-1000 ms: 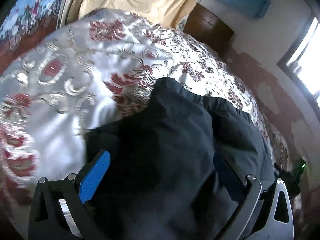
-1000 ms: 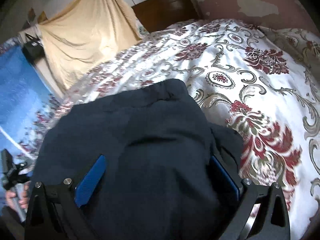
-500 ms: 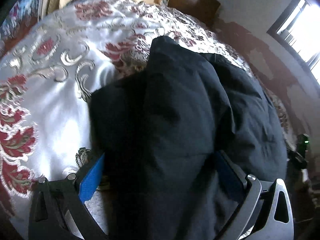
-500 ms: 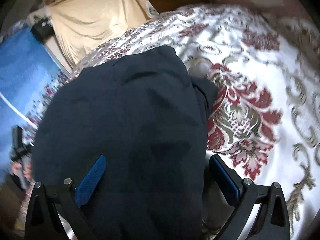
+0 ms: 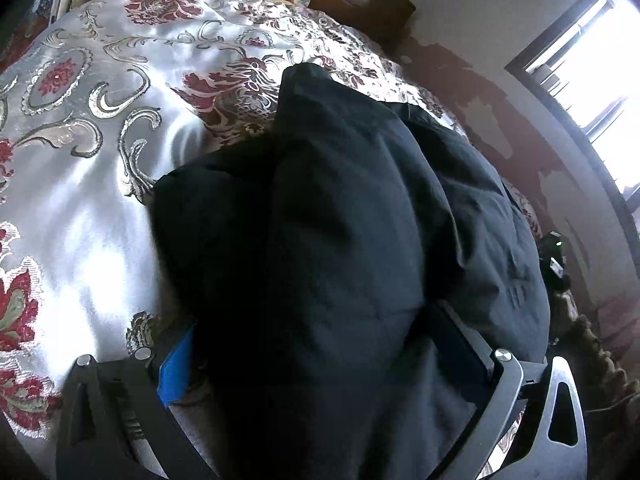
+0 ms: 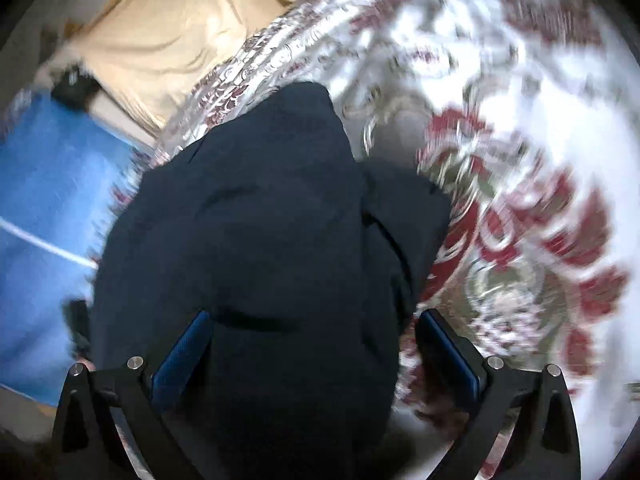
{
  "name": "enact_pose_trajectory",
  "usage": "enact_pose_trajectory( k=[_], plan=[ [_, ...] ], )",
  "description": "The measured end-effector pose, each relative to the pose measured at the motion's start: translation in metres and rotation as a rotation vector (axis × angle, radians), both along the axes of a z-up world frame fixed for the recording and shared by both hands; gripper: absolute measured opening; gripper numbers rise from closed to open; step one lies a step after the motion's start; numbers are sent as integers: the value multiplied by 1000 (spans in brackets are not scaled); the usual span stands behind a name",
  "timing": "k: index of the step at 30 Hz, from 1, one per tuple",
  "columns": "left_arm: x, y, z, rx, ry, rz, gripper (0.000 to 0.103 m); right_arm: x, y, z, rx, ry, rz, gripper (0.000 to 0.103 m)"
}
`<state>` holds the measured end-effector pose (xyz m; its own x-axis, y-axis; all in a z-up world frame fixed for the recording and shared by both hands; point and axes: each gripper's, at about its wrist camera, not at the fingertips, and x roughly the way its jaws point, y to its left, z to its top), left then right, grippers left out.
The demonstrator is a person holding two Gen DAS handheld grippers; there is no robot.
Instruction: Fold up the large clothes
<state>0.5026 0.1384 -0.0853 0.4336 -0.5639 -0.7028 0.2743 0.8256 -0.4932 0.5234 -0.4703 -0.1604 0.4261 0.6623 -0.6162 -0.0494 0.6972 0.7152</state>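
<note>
Your left hand-held gripper (image 5: 320, 360) and right hand-held gripper (image 6: 312, 344): jaws spread wide, bunched dark navy fabric garment (image 5: 340, 220) between them, over red-floral white satin bedspread (image 5: 80, 140).

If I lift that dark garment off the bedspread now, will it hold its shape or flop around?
The dark garment will probably flop: it already sags in soft folds and bulges between the left gripper fingers. It looks thick and layered, so likely fairly heavy. The satin-looking bedspread seems glossy, so the cloth may slide easily.

White bedspread (image 5: 100, 200) w/ red-gold floral print fills frame left; beige cloth (image 6: 160, 32) upper left; dark wood headboard (image 5: 360, 4) top centre; bright window (image 5: 592, 92) upper right.
</note>
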Motion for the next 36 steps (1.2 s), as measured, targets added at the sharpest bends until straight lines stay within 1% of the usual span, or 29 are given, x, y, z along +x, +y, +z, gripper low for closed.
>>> enact_pose_trajectory(
  k=[3, 6, 8, 12, 14, 17, 20, 24, 32, 36],
  plan=[
    [-1, 2, -3, -20, -8, -5, 102, -9, -6, -6, 95, -60, 0, 103],
    [0, 2, -4, -26, -12, -11, 102, -13, -8, -4, 141, -90, 15, 103],
    [2, 1, -5, -33, -10, -17, 102, -12, -4, -4, 129, -81, 39, 103],
    [8, 0, -7, -62, 1, -32, 102, -6, 7, -5, 69, -48, 75, 103],
    [10, -1, -6, -53, 10, -31, 102, -6, 9, -6, 47, -26, 73, 103],
    [12, -6, -6, -14, 21, -29, 102, -5, 10, -8, 35, -17, 61, 103],
    [12, -10, -6, 9, 19, -24, 102, -10, 12, -9, 32, -15, 63, 103],
    [10, -9, -7, 10, 19, -24, 102, -10, 9, -11, 69, -14, 63, 103],
    [10, -9, -7, 10, 19, -25, 102, -6, 15, -10, 67, -28, 55, 103],
    [11, -9, -7, 9, 19, -25, 102, -1, 21, -8, 44, -26, 54, 103]
  ],
)
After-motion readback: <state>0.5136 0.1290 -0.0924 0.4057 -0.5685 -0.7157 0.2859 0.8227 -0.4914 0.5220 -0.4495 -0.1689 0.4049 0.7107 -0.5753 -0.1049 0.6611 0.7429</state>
